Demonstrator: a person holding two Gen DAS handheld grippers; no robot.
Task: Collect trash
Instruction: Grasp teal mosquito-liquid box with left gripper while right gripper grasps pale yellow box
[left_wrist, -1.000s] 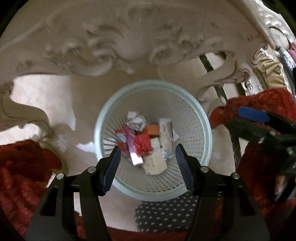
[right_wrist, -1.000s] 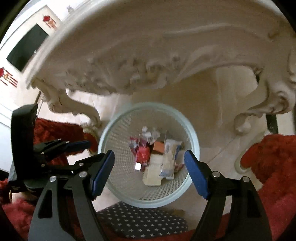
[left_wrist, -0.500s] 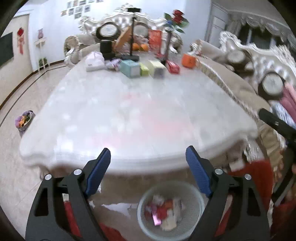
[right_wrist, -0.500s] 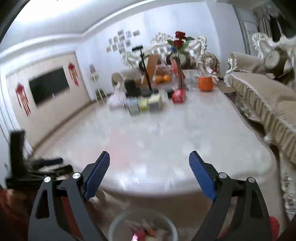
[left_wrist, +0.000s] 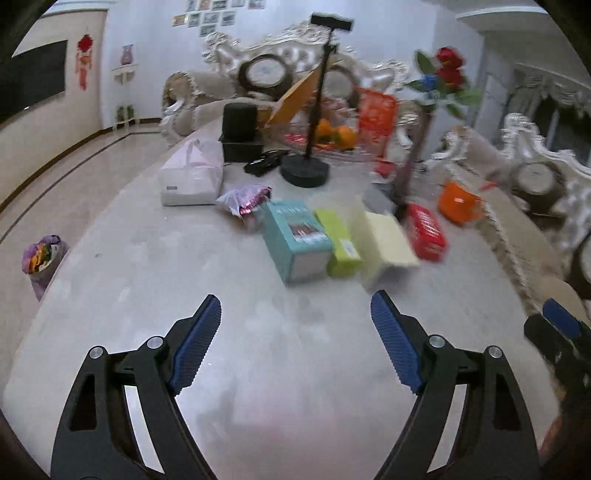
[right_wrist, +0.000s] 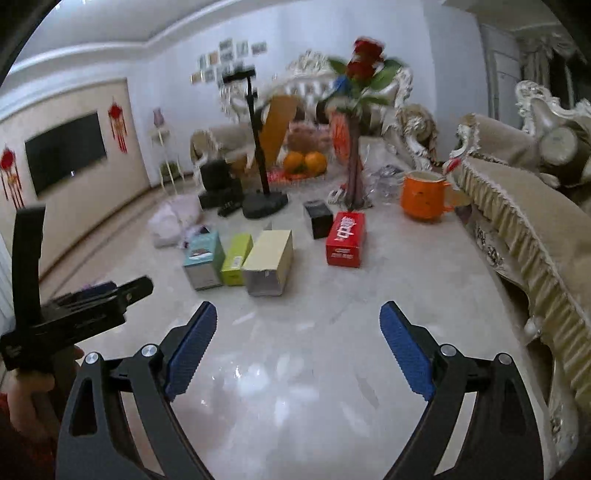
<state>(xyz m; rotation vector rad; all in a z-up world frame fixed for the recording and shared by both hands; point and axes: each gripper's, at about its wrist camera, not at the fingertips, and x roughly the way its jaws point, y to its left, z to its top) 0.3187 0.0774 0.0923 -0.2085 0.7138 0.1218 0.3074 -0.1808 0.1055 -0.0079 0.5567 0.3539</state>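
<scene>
Both grippers hover above the near part of a pale marble table. My left gripper is open with nothing between its fingers. My right gripper has its jaws opening, also with nothing between them. Ahead on the table stand a teal box, a green box, a pale yellow box and a red box in a row. A crumpled purple wrapper lies behind the teal box, next to a white tissue pack. No trash basket is in view.
Further back are a black stand, oranges, a vase of red flowers, a small black box and an orange mug. A fringed sofa runs along the right. A filled bag stands on the floor at left.
Both grippers rose from over the white basket below the table edge to above the tabletop and tilted up. Their jaws widened. The basket dropped out of view.
</scene>
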